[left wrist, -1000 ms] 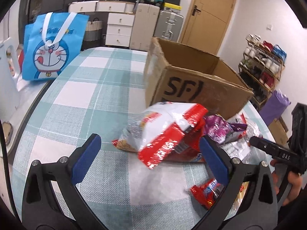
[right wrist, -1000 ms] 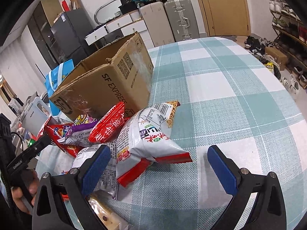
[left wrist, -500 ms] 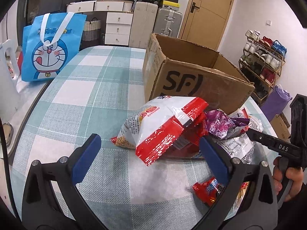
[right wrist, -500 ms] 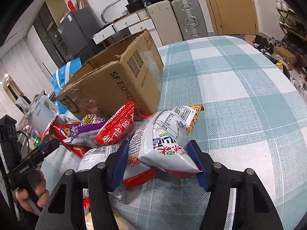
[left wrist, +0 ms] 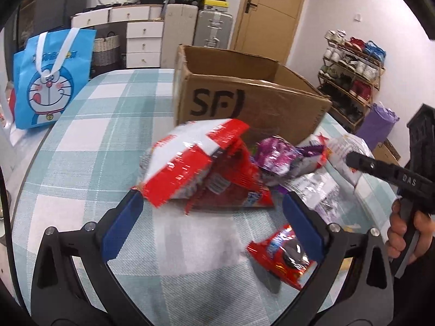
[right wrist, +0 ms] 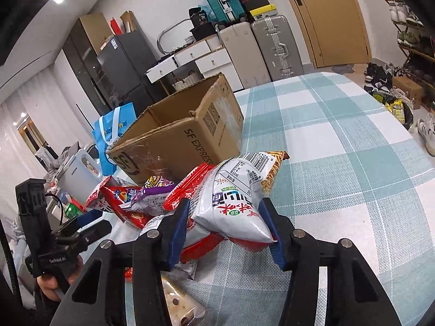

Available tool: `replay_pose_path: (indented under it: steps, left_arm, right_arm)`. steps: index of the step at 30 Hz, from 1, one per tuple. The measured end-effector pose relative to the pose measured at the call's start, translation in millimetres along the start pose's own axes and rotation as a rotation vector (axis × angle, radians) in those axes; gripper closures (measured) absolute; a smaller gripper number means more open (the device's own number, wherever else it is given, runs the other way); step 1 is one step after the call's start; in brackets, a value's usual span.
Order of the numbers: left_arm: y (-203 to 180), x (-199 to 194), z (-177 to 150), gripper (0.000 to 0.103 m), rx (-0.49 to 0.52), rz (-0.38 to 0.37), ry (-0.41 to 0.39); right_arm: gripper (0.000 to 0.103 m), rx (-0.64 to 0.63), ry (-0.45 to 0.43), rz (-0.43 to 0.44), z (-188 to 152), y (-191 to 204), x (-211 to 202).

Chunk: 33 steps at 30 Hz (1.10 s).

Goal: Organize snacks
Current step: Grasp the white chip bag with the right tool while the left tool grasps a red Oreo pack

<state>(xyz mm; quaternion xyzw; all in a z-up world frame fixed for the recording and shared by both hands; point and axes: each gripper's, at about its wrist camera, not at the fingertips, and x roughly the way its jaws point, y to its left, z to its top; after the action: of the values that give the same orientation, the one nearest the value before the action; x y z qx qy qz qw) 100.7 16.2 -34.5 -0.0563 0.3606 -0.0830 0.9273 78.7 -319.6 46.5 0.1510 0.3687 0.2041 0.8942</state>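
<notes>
My right gripper (right wrist: pixel 225 225), wide apart a second ago, has just closed onto the white-and-red snack bag (right wrist: pixel 233 198), while my left gripper (left wrist: pixel 209 222) stays open.

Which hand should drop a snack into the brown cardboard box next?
Right. The right gripper is shut on the white and red snack bag, beside the brown cardboard box. The left gripper is open and empty.

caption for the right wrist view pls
Right gripper clamps a white snack bag beside the open cardboard box.
</notes>
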Motion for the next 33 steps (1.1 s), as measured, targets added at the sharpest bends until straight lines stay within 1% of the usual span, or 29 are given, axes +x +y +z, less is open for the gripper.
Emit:
replay_pose_path:
  steps: [6, 10, 12, 15, 17, 20, 22, 24, 25, 26, 27, 28, 29, 30, 32, 33]
  left_arm:
    - [-21.9, -4.8, -12.4, 0.001, 0.083, -0.092, 0.029]
    - [-37.2, -4.8, -17.5, 0.001, 0.148, -0.104, 0.047]
    - [-43.6, -2.2, -20.0, 0.001, 0.168, -0.117, 0.07]
    - [-52.1, 0.2, -22.5, 0.001, 0.202, -0.103, 0.08]
    - [-57.1, 3.1, -24.5, 0.001, 0.218, -0.11, 0.102]
    - [-63.1, 8.4, -25.0, 0.001, 0.234, -0.07, 0.122]
    - [-66.8, 11.7, -25.9, 0.002, 0.239, -0.06, 0.137]
    - [-66.7, 12.1, -26.2, 0.009, 0.245, -0.061, 0.141]
    - [-68.0, 13.5, -26.4, 0.014, 0.25, -0.061, 0.147]
    - [-69.7, 15.3, -26.6, 0.02, 0.255, -0.06, 0.155]
    - [-71.9, 15.9, -27.5, 0.024, 0.254, -0.066, 0.162]
    - [-72.7, 18.4, -28.5, 0.036, 0.255, -0.077, 0.176]
    - [-74.9, 20.7, -29.3, 0.041, 0.26, -0.084, 0.189]
    - [-77.2, 21.3, -29.3, 0.043, 0.268, -0.085, 0.189]
    - [-80.5, 21.2, -28.8, 0.056, 0.278, -0.095, 0.186]
    - [-81.0, 21.5, -28.5, 0.057, 0.276, -0.1, 0.187]
  right_arm:
    - [0.051, -0.02, 0.003, 0.015, -0.6, 7.8, -5.1]
    - [0.051, -0.036, -0.001, 0.016, -0.2, 15.0, -12.0]
    - [0.051, -0.044, 0.0, 0.017, -0.5, 18.7, -14.7]
    - [0.051, -0.052, 0.007, 0.018, -1.5, 24.2, -17.5]
    - [0.051, -0.069, 0.009, 0.019, -4.2, 30.0, -19.5]
    - [0.051, -0.096, 0.006, 0.003, -9.9, 36.9, -24.3]
    - [0.051, -0.106, 0.011, 0.008, -12.1, 39.6, -26.6]
    - [0.051, -0.117, 0.01, 0.013, -14.1, 43.2, -29.4]
    - [0.055, -0.124, 0.011, 0.016, -14.6, 45.5, -30.6]
    - [0.056, -0.13, 0.012, 0.018, -14.7, 47.4, -31.6]
    - [0.056, -0.141, 0.008, 0.019, -14.3, 50.5, -33.1]
    - [0.056, -0.149, 0.004, 0.016, -14.1, 52.5, -34.2]
    - [0.057, -0.155, 0.003, 0.017, -14.2, 54.1, -35.1]
    - [0.058, -0.163, 0.005, 0.019, -14.8, 55.5, -35.1]
    - [0.063, -0.171, 0.007, 0.011, -15.9, 56.0, -33.6]
    - [0.067, -0.169, 0.012, 0.013, -16.3, 55.4, -32.4]
